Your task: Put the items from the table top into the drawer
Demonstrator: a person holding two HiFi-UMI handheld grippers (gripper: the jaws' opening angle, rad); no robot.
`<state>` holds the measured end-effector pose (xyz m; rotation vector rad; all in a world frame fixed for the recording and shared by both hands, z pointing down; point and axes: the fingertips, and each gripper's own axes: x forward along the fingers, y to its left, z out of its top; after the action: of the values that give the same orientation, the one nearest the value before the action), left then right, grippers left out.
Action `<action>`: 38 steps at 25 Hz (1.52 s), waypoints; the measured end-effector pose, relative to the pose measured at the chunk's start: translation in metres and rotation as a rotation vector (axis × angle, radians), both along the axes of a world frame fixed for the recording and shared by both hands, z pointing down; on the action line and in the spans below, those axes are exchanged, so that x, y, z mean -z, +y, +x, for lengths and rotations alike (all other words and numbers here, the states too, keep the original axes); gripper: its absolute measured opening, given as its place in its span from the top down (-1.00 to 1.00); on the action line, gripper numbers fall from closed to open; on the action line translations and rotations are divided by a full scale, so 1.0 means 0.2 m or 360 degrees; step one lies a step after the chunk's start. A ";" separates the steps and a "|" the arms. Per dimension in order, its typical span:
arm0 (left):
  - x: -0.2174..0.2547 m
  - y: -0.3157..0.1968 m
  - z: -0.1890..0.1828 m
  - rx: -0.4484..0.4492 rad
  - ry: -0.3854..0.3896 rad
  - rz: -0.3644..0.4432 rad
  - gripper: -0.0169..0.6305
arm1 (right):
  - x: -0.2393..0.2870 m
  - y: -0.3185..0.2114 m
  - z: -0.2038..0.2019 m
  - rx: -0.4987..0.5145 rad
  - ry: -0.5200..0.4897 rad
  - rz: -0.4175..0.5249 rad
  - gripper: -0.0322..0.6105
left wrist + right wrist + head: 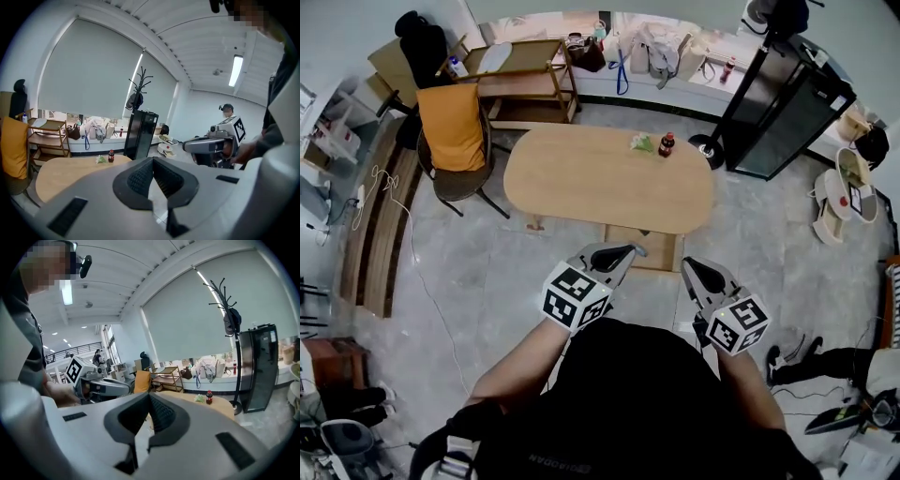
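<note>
You stand at the near side of a pale wooden oval bench (581, 187), looking steeply down on it, with one pair of tongs in each hand held low in front of your body. The left tongs (626, 251) are closed with nothing between them, and so are the right tongs (691, 268); both point toward the bench but stay well short of it. The things to put away sit together at the far edge of the bench: a small dark bottle with a red cap (666, 144), standing upright, and just beside it a crumpled green-and-white item (641, 142), too small to identify. Below the near edge of the bench a wooden box shape juts out, which looks like the drawer (639, 246) already pulled open. Judging by this, the task is at its very start, in the approach before the first pickup. Next you need to reach across the bench, open one pair of tongs and close them around the bottle or its neighbour.
</note>
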<state>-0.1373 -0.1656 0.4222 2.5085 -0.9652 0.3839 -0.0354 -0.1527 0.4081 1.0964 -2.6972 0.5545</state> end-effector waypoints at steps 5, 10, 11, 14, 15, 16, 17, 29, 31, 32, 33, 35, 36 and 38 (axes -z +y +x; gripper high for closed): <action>-0.02 0.24 0.17 0.0109 -0.0008 -0.0033 0.93 | -0.02 0.23 0.18 0.0072 0.0006 0.0008 0.89; -0.05 0.44 0.21 0.0161 -0.0071 -0.0062 0.93 | -0.12 0.42 0.29 0.0075 -0.0018 -0.0048 0.89; -0.05 0.48 0.21 0.0163 -0.0078 -0.0071 0.93 | -0.13 0.45 0.29 0.0084 -0.0011 -0.0054 0.89; -0.08 0.54 0.19 0.0158 -0.0118 -0.0091 0.93 | -0.15 0.53 0.28 0.0102 0.0026 -0.0049 0.89; -0.08 0.54 0.18 0.0156 -0.0123 -0.0093 0.93 | -0.16 0.54 0.28 0.0093 0.0032 -0.0046 0.89; -0.08 0.54 0.18 0.0150 -0.0122 -0.0091 0.93 | -0.16 0.54 0.28 0.0079 0.0034 -0.0045 0.89; -0.07 0.53 0.17 0.0136 -0.0121 -0.0087 0.93 | -0.16 0.54 0.28 0.0064 0.0035 -0.0045 0.89; -0.01 0.52 0.06 -0.0054 -0.0193 -0.0062 0.93 | -0.08 0.52 0.08 -0.0053 0.0012 0.0008 0.89; 0.01 0.53 0.04 -0.0087 -0.0199 -0.0044 0.93 | -0.08 0.52 0.05 -0.0070 0.0014 0.0000 0.89; 0.01 0.53 0.03 -0.0101 -0.0205 -0.0036 0.93 | -0.08 0.53 0.04 -0.0078 0.0017 -0.0002 0.89; 0.01 0.53 0.02 -0.0109 -0.0208 -0.0032 0.93 | -0.08 0.53 0.03 -0.0087 0.0021 -0.0002 0.89; 0.01 0.54 0.00 -0.0114 -0.0204 -0.0034 0.93 | -0.08 0.55 0.01 -0.0101 0.0026 -0.0001 0.89; 0.01 0.54 -0.01 -0.0115 -0.0200 -0.0034 0.93 | -0.08 0.55 0.00 -0.0106 0.0028 -0.0001 0.89; 0.01 0.54 -0.02 -0.0120 -0.0192 -0.0029 0.93 | -0.08 0.56 -0.01 -0.0109 0.0032 -0.0004 0.89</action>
<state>-0.1420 -0.0579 0.4196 2.5349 -0.9092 0.5710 -0.0369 -0.0405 0.4236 1.1908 -2.6496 0.5546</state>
